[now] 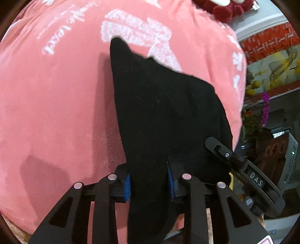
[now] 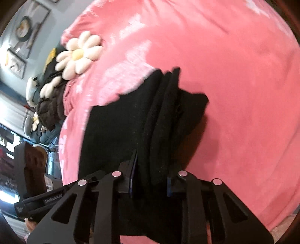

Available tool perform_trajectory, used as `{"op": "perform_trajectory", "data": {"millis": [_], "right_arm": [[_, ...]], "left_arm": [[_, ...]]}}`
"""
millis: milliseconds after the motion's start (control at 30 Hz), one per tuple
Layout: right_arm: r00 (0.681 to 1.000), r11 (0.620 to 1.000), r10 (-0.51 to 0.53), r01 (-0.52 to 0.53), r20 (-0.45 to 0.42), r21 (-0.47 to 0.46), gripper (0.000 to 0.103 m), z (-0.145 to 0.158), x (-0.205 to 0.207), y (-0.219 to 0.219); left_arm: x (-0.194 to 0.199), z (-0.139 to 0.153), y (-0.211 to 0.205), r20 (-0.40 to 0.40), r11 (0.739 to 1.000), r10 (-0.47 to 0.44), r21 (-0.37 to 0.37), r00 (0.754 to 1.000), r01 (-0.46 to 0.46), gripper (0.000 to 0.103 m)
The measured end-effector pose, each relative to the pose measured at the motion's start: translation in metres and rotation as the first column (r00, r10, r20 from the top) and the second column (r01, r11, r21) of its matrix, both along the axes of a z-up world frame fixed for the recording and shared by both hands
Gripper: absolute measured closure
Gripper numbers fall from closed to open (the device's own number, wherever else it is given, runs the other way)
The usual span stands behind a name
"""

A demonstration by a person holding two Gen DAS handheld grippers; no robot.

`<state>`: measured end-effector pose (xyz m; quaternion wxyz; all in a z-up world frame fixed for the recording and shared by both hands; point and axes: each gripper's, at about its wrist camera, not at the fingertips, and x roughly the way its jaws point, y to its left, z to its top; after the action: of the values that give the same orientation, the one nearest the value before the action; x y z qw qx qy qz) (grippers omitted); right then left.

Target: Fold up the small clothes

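Observation:
A small black garment (image 1: 161, 105) hangs over a pink blanket (image 1: 56, 93). My left gripper (image 1: 149, 184) is shut on one edge of it, cloth bunched between the blue pads (image 1: 127, 187). My right gripper (image 2: 151, 180) is shut on another edge of the same black garment (image 2: 131, 120), which shows several folds running away from the jaws. The right gripper's black body (image 1: 243, 169) shows at the right of the left wrist view, close beside the cloth. The garment lies stretched between both grippers over the pink blanket (image 2: 234, 84).
A white daisy-shaped cushion (image 2: 79, 54) and a dark heap of clothes (image 2: 50, 110) lie at the blanket's far left. A dark red plush (image 1: 225, 9) sits at the top. Shelves with flowers (image 1: 262, 105) and a brown box (image 1: 271, 150) stand past the blanket's right edge.

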<state>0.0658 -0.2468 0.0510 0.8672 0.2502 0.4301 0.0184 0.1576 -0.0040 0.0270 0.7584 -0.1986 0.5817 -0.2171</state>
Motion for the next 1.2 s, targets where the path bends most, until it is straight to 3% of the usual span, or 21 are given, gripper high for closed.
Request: {"op": "perform_trajectory", "data": {"millis": [233,300,400,467,500,533,567,633,667,833,933,1100,1200], "right_arm": [[0.984,0.997,0.069,-0.063,0.163,-0.037,0.081,0.072,-0.005,0.049],[0.978,0.997,0.081,-0.076,0.193,-0.031,0.081,0.082,-0.008,0.059],[0.977,0.996,0.087,-0.089,0.196,0.001,0.081,0.079,-0.009,0.076],[0.984,0.994,0.082,-0.093,0.158,0.064,0.078,0.055,-0.007,0.085],[0.988,0.992,0.095,-0.104,0.121,0.068,0.072,0.032,-0.004,0.091],[0.992,0.996,0.087,-0.090,0.090,0.029,0.066,0.016,-0.004,0.096],[0.997,0.997,0.066,-0.065,0.031,-0.037,0.063,-0.007,-0.004,0.100],[0.998,0.996,0.028,-0.033,-0.057,-0.087,0.062,-0.038,-0.011,0.102],[0.998,0.998,0.020,-0.023,-0.063,-0.051,0.062,-0.045,-0.018,0.101],[0.993,0.996,0.054,-0.062,-0.104,-0.068,0.061,-0.051,-0.026,0.108],[0.995,0.996,0.024,-0.031,-0.098,-0.079,0.045,-0.050,-0.015,0.108],[0.996,0.998,-0.020,0.014,-0.088,-0.065,0.027,-0.045,0.022,0.098],[0.990,0.999,-0.040,0.037,-0.132,-0.022,0.024,-0.058,0.047,0.093]], "left_arm": [[-0.005,0.077,0.045,0.157,1.000,-0.009,0.013,0.988,0.007,0.078],[-0.010,0.098,0.062,0.207,0.999,-0.025,0.036,0.978,0.018,0.078],[-0.016,0.107,0.080,0.229,0.998,-0.033,0.064,0.973,0.019,0.077],[-0.019,0.096,0.092,0.222,0.995,-0.035,0.103,0.975,0.012,0.068],[-0.019,0.085,0.097,0.217,0.992,-0.028,0.129,0.976,0.000,0.064],[-0.021,0.065,0.105,0.212,0.983,-0.005,0.181,0.977,-0.035,0.051],[-0.024,0.050,0.114,0.219,0.973,0.020,0.220,0.975,-0.069,0.045],[-0.028,0.017,0.119,0.198,0.948,0.069,0.293,0.978,-0.126,0.045],[-0.031,0.000,0.123,0.154,0.939,0.084,0.317,0.984,-0.130,0.045],[-0.048,-0.018,0.132,0.127,0.946,0.084,0.302,0.988,-0.119,0.045],[-0.050,-0.020,0.127,0.138,0.943,0.056,0.319,0.989,-0.098,0.045],[-0.043,-0.019,0.123,0.139,0.946,0.049,0.310,0.989,-0.091,0.045],[-0.042,-0.021,0.122,0.138,0.947,0.050,0.307,0.989,-0.091,0.045]]}}
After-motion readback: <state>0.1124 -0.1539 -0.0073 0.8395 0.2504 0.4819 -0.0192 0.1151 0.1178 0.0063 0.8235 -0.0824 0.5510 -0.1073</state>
